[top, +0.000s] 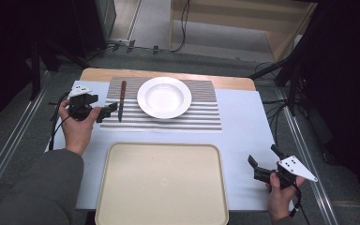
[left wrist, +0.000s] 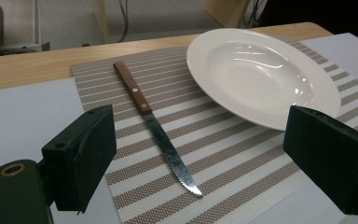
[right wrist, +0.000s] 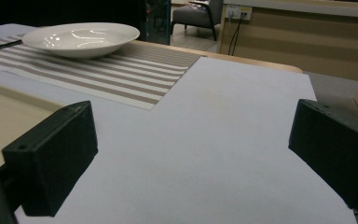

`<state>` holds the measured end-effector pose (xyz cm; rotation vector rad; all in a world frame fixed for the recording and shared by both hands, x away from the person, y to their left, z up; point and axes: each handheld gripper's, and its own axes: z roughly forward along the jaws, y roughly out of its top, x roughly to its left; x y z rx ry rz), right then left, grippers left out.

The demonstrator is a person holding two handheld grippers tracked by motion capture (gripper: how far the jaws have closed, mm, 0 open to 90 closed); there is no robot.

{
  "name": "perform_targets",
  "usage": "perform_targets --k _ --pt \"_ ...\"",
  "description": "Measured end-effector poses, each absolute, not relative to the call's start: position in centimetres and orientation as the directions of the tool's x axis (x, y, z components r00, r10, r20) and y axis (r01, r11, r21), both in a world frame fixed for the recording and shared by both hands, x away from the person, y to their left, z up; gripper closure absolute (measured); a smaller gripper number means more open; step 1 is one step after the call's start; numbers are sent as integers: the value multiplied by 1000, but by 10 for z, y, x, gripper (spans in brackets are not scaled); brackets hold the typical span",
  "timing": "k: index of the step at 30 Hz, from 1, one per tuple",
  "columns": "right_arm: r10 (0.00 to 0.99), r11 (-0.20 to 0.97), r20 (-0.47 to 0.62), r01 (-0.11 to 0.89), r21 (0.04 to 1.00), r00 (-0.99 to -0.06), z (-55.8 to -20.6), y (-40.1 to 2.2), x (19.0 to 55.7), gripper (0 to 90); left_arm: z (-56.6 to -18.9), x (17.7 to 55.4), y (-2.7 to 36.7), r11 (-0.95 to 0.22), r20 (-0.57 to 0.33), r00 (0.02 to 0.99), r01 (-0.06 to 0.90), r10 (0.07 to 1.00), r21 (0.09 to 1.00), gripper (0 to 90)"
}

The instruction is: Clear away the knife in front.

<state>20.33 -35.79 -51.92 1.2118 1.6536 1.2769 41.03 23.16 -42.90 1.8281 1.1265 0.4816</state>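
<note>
left claw [top: 107, 111] released, jaws spread wide just beside the knife [top: 122, 99], not touching. knife flat on the striped placemat [top: 201, 117], left of the white plate [top: 164, 97]. right claw [top: 262, 168] released, low over the counter [top: 243, 140] beside the tray [top: 162, 187].

Bare mat around knife [left wrist: 156, 130], plate [top: 164, 97] close beside it, tray [top: 117, 187] empty

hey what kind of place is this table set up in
Probably a lab or studio staged as a dining spot: a striped placemat with a white plate and steak knife, cables on the floor.
</note>
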Motion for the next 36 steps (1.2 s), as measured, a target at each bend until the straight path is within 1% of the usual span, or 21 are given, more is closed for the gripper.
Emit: perform_targets --k 1,3,9,11,12,13,15,16,23,27,28,29,30,32,36 --pt "951 72 9 249 966 -308 -519 -358 203 0 -430 413 231 -174 -124 501 505 857 845 93" --pt "952 70 10 250 966 -306 -519 -358 203 0 -430 418 231 -174 -124 489 519 864 837 120" --pt "952 67 14 250 966 -307 -519 -358 203 0 -428 436 227 -160 -141 453 563 880 811 130" --pt "951 65 15 250 966 -307 -519 -358 203 0 -427 443 225 -160 -145 444 578 884 800 156" --pt "952 66 14 250 966 -307 -519 -358 203 0 -427 451 223 -154 -147 418 605 896 781 189" --pt "951 67 14 249 966 -308 -519 -358 203 0 -427 454 222 -156 -142 405 618 903 770 203" --pt "951 65 15 249 966 -308 -519 -358 203 0 -427 458 221 -150 -155 402 631 903 761 241" --pt "952 63 17 250 966 -307 -519 -358 203 0 -428 466 219 -149 -159 387 655 908 740 253" --pt "951 59 21 250 967 -307 -519 -358 204 0 -434 484 212 -158 -165 369 701 915 695 378" --pt "951 58 22 249 967 -307 -520 -358 204 0 -440 496 209 -141 -177 340 732 924 667 417" --pt "952 58 22 249 967 -306 -520 -358 204 0 -441 499 208 -142 -175 333 740 927 657 445" --pt "952 58 22 249 967 -306 -520 -358 204 0 -443 502 206 -137 -178 326 748 928 650 445" --pt "951 57 22 248 967 -307 -520 -359 204 0 -446 508 204 -150 -168 322 763 932 629 468" --pt "952 56 22 247 967 -304 -520 -359 203 0 -449 514 200 -158 -159 317 773 935 615 487" --pt "952 57 21 246 968 -304 -520 -358 203 0 -453 523 195 -153 -154 302 784 941 601 531"
